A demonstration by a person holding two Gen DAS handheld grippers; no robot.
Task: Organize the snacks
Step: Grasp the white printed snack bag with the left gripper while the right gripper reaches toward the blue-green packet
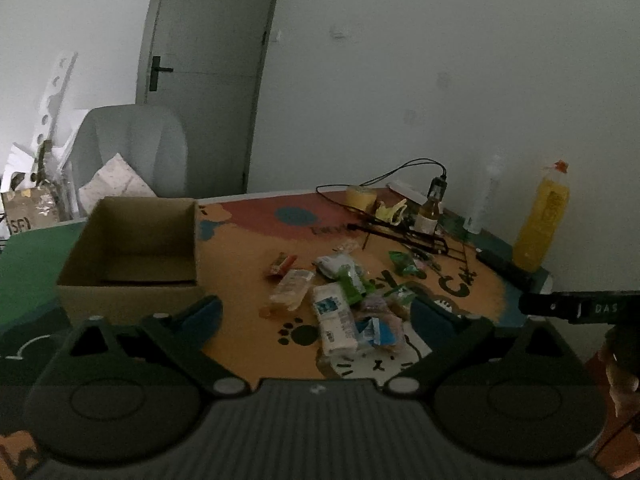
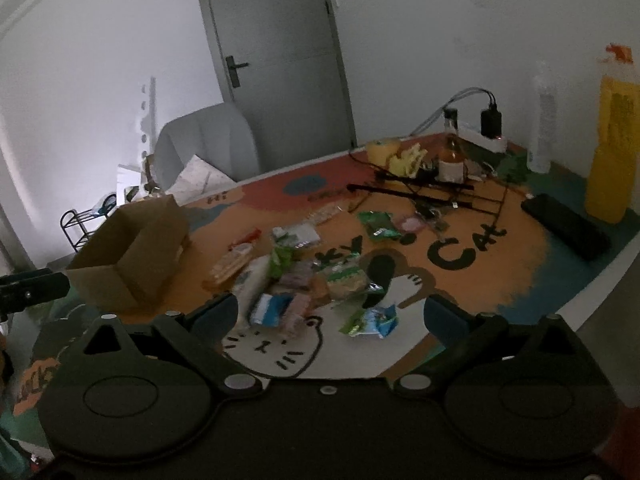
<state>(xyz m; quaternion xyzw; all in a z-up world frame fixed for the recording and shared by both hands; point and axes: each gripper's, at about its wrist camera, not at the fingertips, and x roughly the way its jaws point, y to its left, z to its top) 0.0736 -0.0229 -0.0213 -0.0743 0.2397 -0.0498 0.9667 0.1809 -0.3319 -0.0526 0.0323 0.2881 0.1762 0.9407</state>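
The counter carries a mat on which all items rest. The cardboard box stands at the left, open side up. The pile of snack packets lies to the right of the box, near the counter's middle. Behind the pile lies a tangle of cables, with a small bottle standing among them. The large bottle stands at the far right, near the wall. A chair stands behind the box, off the counter.
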